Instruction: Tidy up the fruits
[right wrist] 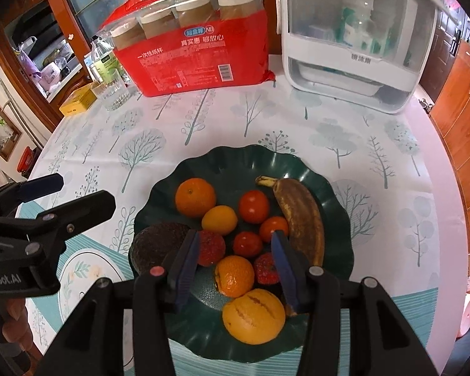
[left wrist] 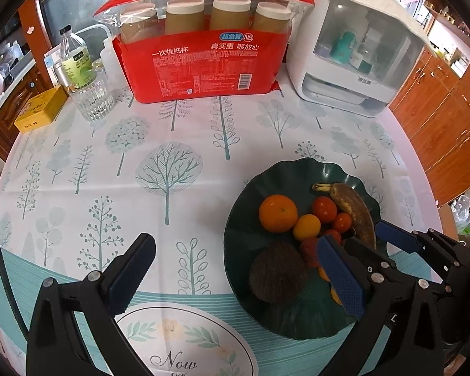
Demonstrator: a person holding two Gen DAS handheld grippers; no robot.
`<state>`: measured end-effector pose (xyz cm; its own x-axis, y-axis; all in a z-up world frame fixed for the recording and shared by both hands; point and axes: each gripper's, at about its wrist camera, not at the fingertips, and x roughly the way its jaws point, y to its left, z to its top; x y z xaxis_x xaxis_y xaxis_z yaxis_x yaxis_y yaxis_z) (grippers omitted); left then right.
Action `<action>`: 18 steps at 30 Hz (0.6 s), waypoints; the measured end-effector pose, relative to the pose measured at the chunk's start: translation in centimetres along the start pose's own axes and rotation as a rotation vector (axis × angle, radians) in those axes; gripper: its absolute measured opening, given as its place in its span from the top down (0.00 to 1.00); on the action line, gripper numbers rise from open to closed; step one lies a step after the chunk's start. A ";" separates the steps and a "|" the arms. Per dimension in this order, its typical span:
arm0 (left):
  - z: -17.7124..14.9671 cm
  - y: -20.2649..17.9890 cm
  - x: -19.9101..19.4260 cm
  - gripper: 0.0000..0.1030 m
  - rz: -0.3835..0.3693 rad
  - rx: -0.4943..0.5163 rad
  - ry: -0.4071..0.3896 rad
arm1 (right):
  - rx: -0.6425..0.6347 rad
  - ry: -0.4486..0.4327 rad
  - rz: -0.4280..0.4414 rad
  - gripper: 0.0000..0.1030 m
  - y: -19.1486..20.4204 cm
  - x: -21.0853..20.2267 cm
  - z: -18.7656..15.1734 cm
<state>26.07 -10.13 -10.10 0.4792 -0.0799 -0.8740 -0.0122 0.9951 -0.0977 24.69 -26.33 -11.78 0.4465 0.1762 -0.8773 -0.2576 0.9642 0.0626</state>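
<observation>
A dark green scalloped plate (right wrist: 338, 200) holds the fruit: an orange (right wrist: 195, 197), a browned banana (right wrist: 300, 216), three tomatoes, two strawberries, a dark brown avocado (right wrist: 159, 244), a small mandarin (right wrist: 235, 275) and a scarred orange (right wrist: 253, 316). My right gripper (right wrist: 235, 235) hovers over the plate's near half, jaws partly open. The mandarin and strawberries lie below the gap, and the pads press on nothing. My left gripper (left wrist: 235, 239) is wide open and empty, over the tablecloth at the plate's (left wrist: 297, 164) left edge. It also shows as the left gripper (right wrist: 86, 191) in the right wrist view.
At the back stand a red bag of paper cups (left wrist: 200, 62), a white lidded storage box (left wrist: 354, 53), a water bottle (left wrist: 75, 59), a glass (left wrist: 94, 97) and a yellow box (left wrist: 40, 109). The round table's edge curves along the right, with wooden cabinets (left wrist: 448, 119) beyond.
</observation>
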 end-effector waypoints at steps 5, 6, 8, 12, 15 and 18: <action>-1.0 0.4 -1.1 0.01 -0.001 0.007 -0.016 | 0.009 -0.016 -0.016 0.54 0.3 -1.0 -0.5; -1.3 0.5 -1.3 0.01 -0.002 0.007 -0.018 | 0.014 -0.017 -0.019 0.54 0.4 -1.1 -0.7; -1.8 0.9 -1.8 0.01 -0.001 0.001 -0.022 | 0.026 -0.021 -0.028 0.54 0.5 -1.5 -1.1; -3.3 2.0 -3.0 0.01 -0.005 -0.020 -0.030 | 0.048 -0.034 -0.034 0.54 1.2 -2.6 -2.5; -4.9 2.8 -4.3 0.01 -0.007 -0.027 -0.038 | 0.054 -0.041 -0.034 0.54 2.3 -3.7 -3.8; -6.8 3.5 -6.0 0.01 -0.006 -0.022 -0.050 | 0.064 -0.047 -0.027 0.54 3.5 -5.0 -5.4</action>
<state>17.19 -6.60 -8.45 0.5226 -0.0823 -0.8486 -0.0279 0.9932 -0.1135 16.99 -24.93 -9.73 0.4923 0.1578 -0.8560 -0.1907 0.9791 0.0708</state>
